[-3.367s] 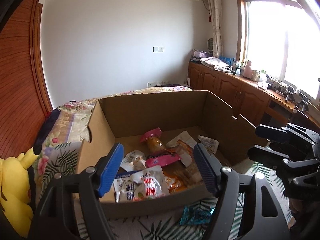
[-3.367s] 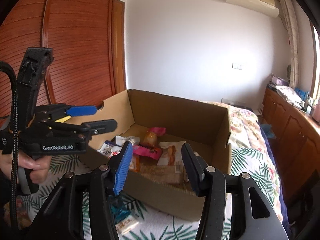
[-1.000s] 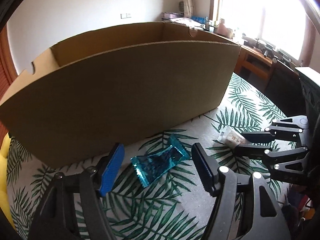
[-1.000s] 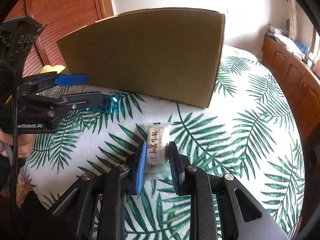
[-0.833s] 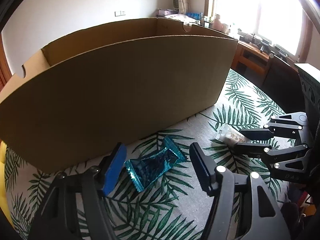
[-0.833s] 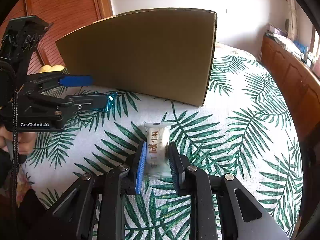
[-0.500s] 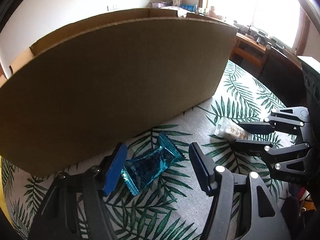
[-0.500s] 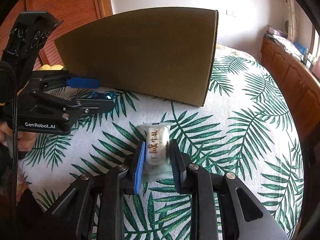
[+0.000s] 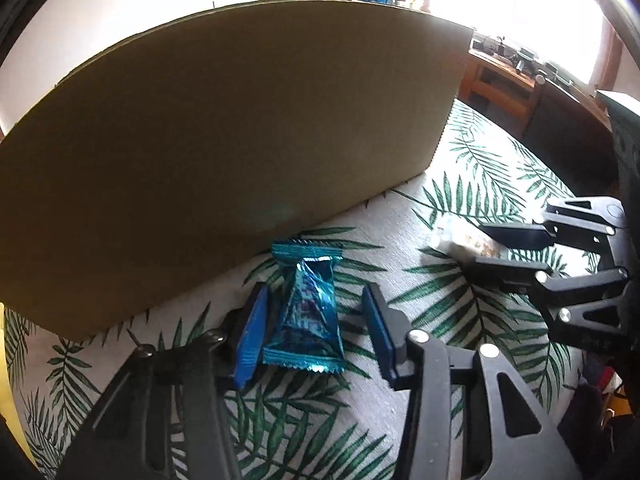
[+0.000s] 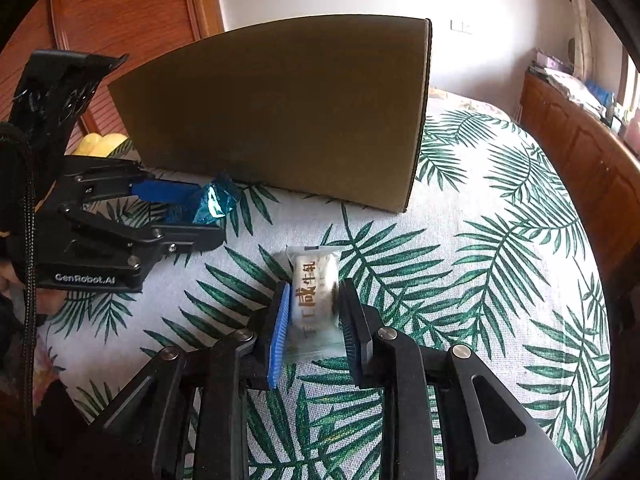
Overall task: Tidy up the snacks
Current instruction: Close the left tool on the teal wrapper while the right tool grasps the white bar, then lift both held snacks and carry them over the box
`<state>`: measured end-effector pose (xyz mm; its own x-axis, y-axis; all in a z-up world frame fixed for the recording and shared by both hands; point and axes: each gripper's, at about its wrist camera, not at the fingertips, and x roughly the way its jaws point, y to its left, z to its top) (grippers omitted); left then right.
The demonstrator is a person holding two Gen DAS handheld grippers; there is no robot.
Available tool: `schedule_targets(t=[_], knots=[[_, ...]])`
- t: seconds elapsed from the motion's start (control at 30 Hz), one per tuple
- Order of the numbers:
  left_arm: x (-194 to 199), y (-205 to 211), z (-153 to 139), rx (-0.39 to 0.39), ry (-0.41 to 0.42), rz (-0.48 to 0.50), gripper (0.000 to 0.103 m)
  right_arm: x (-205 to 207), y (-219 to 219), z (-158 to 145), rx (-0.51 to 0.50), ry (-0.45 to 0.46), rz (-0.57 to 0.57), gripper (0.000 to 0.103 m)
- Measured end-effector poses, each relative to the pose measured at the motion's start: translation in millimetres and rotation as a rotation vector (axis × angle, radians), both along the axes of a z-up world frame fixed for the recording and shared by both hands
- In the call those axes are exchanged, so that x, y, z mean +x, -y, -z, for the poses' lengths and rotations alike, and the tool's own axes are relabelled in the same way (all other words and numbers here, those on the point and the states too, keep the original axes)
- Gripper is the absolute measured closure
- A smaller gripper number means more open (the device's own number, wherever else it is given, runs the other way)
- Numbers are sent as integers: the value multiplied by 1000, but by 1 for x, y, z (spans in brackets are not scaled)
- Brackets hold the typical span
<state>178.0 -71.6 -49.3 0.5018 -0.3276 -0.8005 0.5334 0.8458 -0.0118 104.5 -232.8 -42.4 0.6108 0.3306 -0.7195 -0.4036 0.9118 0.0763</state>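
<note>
A blue foil snack packet point(image 9: 308, 312) lies on the palm-leaf bedspread point(image 9: 460, 320), close to the front wall of a large cardboard box point(image 9: 240, 120). My left gripper point(image 9: 315, 292) straddles the packet and its jaws are closing. The left pad is at the packet's edge and a gap remains at the right pad. A white wrapped snack point(image 10: 314, 296) with printed characters sits between the pads of my right gripper point(image 10: 314, 292), which is shut on it just above the bedspread. The right wrist view shows the left gripper point(image 10: 208, 216) around the blue packet point(image 10: 214, 200), in front of the box point(image 10: 280, 112).
The box's inside is hidden behind its tall front wall. A yellow plush toy point(image 10: 100, 144) lies left of the box. Wooden cabinets point(image 10: 580, 152) run along the right of the bed, and a wooden wardrobe point(image 10: 132, 8) stands behind on the left.
The left gripper's jaws have narrowed around the blue packet, which now lies lengthwise between them. The right gripper has stayed shut on the white snack, in place.
</note>
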Motion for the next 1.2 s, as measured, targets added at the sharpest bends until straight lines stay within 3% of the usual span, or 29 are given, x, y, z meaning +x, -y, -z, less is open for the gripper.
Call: schedule_targets(t=[0.13,0.2,0.83,1.2], knots=[[1,-2,-1,-3,15,-6,79,0,-1,0,-5,2,-1,80],[-1,-3,-2,-6,21,-10,82,0,-2,1,-10,4,-2,80],[-21,-14,-34,-80,111,-63,82,-3,0,0,9,9,-12,83],[-31,-14,-53,-109,159,-65,82,-11,-2,-9,-10,70,10,83]])
